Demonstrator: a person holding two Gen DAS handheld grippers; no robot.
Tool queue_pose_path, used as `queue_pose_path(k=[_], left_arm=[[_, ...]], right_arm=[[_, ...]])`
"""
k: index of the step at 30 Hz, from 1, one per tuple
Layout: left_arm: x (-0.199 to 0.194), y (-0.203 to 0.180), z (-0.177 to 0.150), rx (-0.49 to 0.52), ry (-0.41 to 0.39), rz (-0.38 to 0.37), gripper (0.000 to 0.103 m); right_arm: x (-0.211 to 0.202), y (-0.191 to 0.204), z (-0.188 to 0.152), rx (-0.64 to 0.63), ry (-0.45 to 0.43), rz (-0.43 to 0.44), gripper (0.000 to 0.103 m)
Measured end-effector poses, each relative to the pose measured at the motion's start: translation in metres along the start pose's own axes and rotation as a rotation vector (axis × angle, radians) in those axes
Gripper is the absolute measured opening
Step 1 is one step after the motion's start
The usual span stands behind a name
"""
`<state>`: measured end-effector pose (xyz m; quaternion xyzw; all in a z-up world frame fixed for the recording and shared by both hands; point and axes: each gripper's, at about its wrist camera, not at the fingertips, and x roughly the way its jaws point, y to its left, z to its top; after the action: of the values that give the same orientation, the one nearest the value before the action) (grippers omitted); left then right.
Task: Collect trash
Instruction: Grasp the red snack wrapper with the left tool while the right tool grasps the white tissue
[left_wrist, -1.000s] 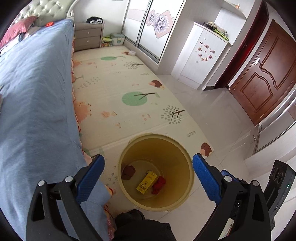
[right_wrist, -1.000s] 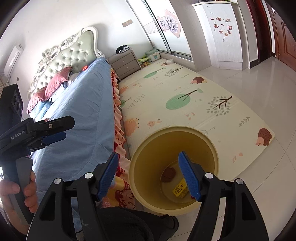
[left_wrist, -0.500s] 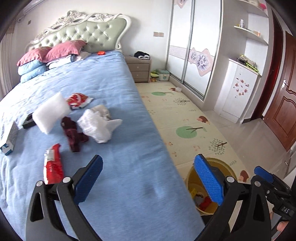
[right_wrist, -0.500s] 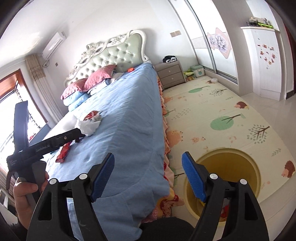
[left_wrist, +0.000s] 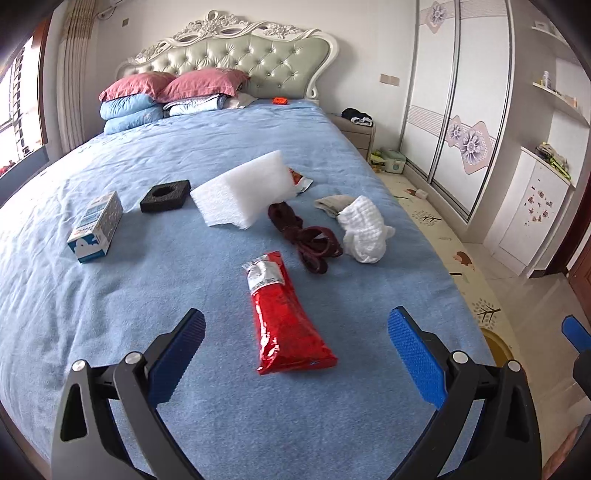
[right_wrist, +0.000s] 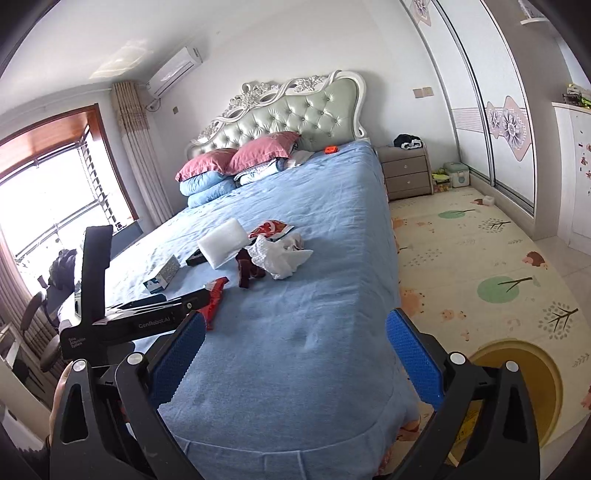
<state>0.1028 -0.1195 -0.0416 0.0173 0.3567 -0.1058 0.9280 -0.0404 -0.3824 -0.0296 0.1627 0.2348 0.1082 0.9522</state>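
Swung up from the bin (right_wrist: 517, 373), both grippers, left (left_wrist: 295, 354) and right (right_wrist: 295, 354), hover wide open and empty, the left lined up on the red wrapper (left_wrist: 284, 317).

I see a plain blue bedspread (left_wrist: 184, 295) under a glossy red foil packet with a silver end (left_wrist: 282, 314), a white foam block (left_wrist: 243, 192), a black foam square (left_wrist: 166, 195), a dark maroon cord (left_wrist: 306, 236) and a white crumpled cloth (left_wrist: 364, 229). The round bin (right_wrist: 517, 373) is mustard yellow; the cream floor mat (right_wrist: 480, 258) carries green trees.
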Motion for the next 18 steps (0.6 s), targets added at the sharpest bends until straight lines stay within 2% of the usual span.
queue_pose_path(k=[7, 9, 11, 12, 13, 14, 16, 18], left_arm=[[0.039, 0.013, 0.002, -0.067, 0.116, -0.05, 0.099], [0.052, 0.015, 0.005, -0.088, 0.157, -0.091, 0.099], [0.062, 0.02, 0.009, -0.112, 0.166, -0.107, 0.095], [0.063, 0.02, 0.011, -0.108, 0.155, -0.093, 0.09], [0.064, 0.02, 0.012, -0.097, 0.147, -0.077, 0.074], [0.065, 0.02, 0.012, -0.093, 0.141, -0.068, 0.053], [0.065, 0.025, 0.012, -0.11, 0.135, -0.068, 0.041], [0.061, 0.031, 0.011, -0.134, 0.123, -0.107, 0.034]], right_arm=[[0.017, 0.015, -0.007, -0.02, 0.038, 0.013, 0.095], [0.023, 0.019, -0.007, -0.036, 0.052, 0.015, 0.095], [0.027, 0.022, -0.007, -0.055, 0.064, 0.013, 0.095], [0.03, 0.025, -0.005, -0.066, 0.069, 0.014, 0.095], [0.032, 0.028, -0.005, -0.077, 0.073, 0.014, 0.095], [0.035, 0.031, -0.004, -0.09, 0.077, 0.012, 0.095], [0.042, 0.036, 0.0, -0.114, 0.088, 0.011, 0.095], [0.05, 0.041, 0.004, -0.132, 0.103, -0.014, 0.094]])
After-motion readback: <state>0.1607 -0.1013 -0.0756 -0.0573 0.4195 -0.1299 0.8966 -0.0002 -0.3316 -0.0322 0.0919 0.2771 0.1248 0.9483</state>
